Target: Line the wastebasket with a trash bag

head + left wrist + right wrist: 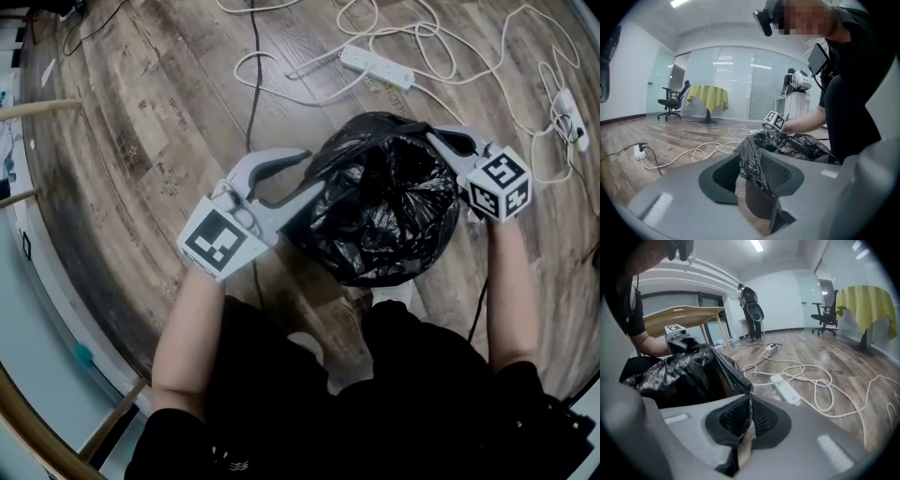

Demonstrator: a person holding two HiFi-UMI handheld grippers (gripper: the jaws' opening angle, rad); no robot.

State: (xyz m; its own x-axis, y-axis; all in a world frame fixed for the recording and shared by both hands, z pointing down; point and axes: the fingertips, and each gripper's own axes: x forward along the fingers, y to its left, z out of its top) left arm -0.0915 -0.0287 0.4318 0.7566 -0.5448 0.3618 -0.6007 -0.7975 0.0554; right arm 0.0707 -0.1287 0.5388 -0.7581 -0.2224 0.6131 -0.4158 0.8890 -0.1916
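Trash bag (384, 202), black and crumpled, drapes over the wastebasket (757, 204) on the wooden floor (141, 141), just in front of the person. The right tool (439, 141) is clenched on the bag's edge at the right side. The left tool (314, 173) stands released, bag edge and basket wall between its jaws. A power strip (377, 67) lies beyond

A glossy black trash bag (389, 202) is shown against a floor (159, 122) of weathered brown wood grain streaked with grey. The left gripper (314, 178) and right gripper (441, 141) are coloured pale grey with dark grey recesses, each marked with black squares on white. A white power strip (377, 67), a yellow-green tablecloth (708, 96) and black clothing (375, 394) are also seen
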